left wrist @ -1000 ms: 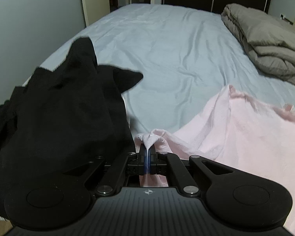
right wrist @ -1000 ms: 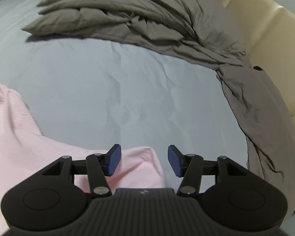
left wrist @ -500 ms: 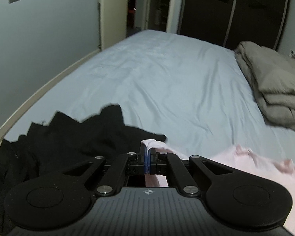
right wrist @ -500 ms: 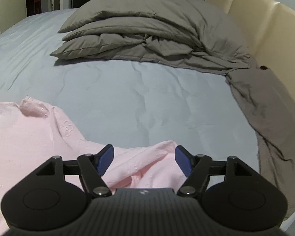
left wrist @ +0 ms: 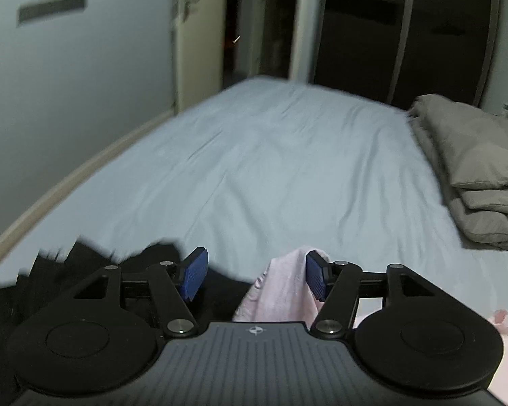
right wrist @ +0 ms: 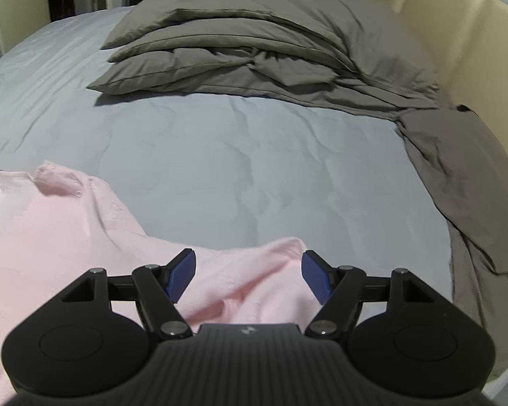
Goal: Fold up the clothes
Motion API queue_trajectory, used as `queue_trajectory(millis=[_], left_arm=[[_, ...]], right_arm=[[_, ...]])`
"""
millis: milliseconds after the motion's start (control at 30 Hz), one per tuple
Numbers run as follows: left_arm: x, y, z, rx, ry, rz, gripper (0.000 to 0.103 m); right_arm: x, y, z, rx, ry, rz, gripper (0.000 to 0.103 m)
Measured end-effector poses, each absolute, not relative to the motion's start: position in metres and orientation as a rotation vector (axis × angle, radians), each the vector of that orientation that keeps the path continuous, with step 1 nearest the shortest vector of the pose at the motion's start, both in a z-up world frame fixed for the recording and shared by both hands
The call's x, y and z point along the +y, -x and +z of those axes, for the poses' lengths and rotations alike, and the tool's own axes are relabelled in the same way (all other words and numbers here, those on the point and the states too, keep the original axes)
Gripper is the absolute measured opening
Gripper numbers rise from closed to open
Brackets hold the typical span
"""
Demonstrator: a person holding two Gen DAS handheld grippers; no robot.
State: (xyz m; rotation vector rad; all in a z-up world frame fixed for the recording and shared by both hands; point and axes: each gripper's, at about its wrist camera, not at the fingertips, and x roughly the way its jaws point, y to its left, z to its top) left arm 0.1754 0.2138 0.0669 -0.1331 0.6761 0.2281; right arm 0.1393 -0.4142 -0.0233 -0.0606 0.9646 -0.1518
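Pink, soft cotton top point(right wrist: 50, 243) lies rumpled on the pale blue bed point(right wrist: 254, 155); it looks light and floppy, best pinched at an edge. The left claw point(left wrist: 255, 272) and right claw point(right wrist: 249, 275) are wide open, holding nothing.

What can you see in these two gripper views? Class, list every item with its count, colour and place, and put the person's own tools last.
pink garment: one, pale pink, spread on the near part of the bed, under both grippers
black garment: one, black, near left edge of the bed
bed sheet: one, light blue, covering the mattress
duvet: one, grey-brown, folded in a pile at the head end
headboard: one, cream, padded, behind the duvet
door: one, cream, beyond the foot of the bed
left hand-held gripper: one, black with blue pads, open
right hand-held gripper: one, black with blue pads, open
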Motion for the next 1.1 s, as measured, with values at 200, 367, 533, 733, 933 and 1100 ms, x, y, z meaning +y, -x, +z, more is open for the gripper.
queue_trajectory(millis=[200, 367, 533, 733, 933, 1100], left_arm=[[0.174, -0.191, 0.062, 0.675, 0.053, 0.088, 0.058], [0.148, -0.205, 0.046, 0.693, -0.017, -0.045, 0.058], [0.132, -0.218, 0.028, 0.715, -0.087, -0.105, 0.059], [0.126, -0.237, 0.014, 0.716, -0.068, -0.123, 0.061], [0.116, -0.244, -0.005, 0.792, -0.11, -0.203, 0.066], [0.106, -0.252, -0.037, 0.915, -0.238, -0.179, 0.059]], right_arm=[[-0.392, -0.158, -0.027, 0.965, 0.075, -0.09, 0.073], [-0.377, -0.174, -0.033, 0.96, 0.106, -0.041, 0.073], [-0.368, -0.189, -0.047, 0.978, 0.129, -0.006, 0.073], [-0.356, -0.206, -0.065, 0.989, 0.09, 0.036, 0.073], [-0.329, -0.224, -0.085, 0.993, 0.111, 0.101, 0.073], [-0.313, -0.233, -0.099, 1.01, 0.144, 0.129, 0.073]])
